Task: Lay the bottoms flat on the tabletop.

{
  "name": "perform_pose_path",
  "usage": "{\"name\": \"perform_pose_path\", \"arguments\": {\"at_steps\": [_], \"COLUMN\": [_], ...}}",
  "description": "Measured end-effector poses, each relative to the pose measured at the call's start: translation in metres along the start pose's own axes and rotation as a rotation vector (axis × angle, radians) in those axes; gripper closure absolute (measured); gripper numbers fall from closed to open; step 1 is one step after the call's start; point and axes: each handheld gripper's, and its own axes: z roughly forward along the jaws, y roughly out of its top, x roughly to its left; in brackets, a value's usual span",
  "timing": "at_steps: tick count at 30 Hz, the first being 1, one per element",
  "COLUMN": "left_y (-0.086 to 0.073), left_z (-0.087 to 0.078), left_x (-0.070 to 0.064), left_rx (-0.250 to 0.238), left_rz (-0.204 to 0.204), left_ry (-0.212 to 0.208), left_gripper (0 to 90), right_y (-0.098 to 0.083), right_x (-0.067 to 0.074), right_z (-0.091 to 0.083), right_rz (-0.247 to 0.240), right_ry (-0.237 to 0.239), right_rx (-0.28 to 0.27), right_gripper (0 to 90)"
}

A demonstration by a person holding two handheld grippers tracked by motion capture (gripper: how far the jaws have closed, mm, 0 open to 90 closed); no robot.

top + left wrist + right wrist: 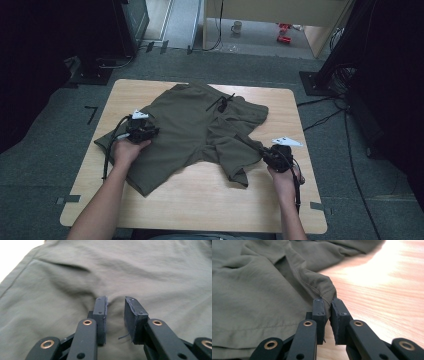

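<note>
A pair of olive green shorts (190, 130) lies spread and rumpled on the wooden table (200, 200), its black drawstring (220, 102) at the far side. My left gripper (152, 131) rests on the left leg. In the left gripper view the shorts (125, 270) pucker into a fold between the jaws of the gripper (116, 302), which stand a little apart and pinch it. My right gripper (264, 154) is at the right leg's hem. In the right gripper view the gripper (328, 302) is shut on the stitched hem corner of the shorts (262, 290), lifted just off the table (387, 290).
Bare wood runs along the table's near side and right edge. On the floor beyond stand a mug (236, 27) and red items (284, 37). Dark stands flank the table, and cables (325, 117) trail on the floor at the right.
</note>
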Motion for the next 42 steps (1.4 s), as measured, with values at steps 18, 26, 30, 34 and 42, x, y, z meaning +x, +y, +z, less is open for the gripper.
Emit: {"name": "perform_pose_path", "arguments": {"at_steps": [18,26,30,34,42], "left_y": [-0.003,-0.004,-0.004,-0.004,0.002], "left_z": [-0.004,-0.005,-0.005,-0.005,-0.004], "left_x": [0.008,0.009,0.009,0.009,0.005], "left_rx": [-0.008,-0.008,-0.008,-0.008,0.022], "left_rz": [-0.029,-0.029,-0.03,-0.027,-0.062], "left_ry": [0.0,-0.003,-0.003,-0.002,-0.037], "left_gripper": [71.2,71.3,71.4,71.3,62.7], "right_y": [-0.039,-0.053,-0.058,-0.061,-0.063], "right_x": [-0.024,-0.035,-0.041,-0.049,-0.054], "right_z": [-0.014,-0.029,-0.035,-0.042,-0.055], "right_rz": [0.037,0.062,0.064,0.063,0.098], "right_ry": [-0.039,-0.057,-0.082,-0.138,-0.104], "right_rx": [0.062,0.079,0.076,0.08,0.018], "right_gripper": [82.8,83.0,83.1,83.2,69.8]}}
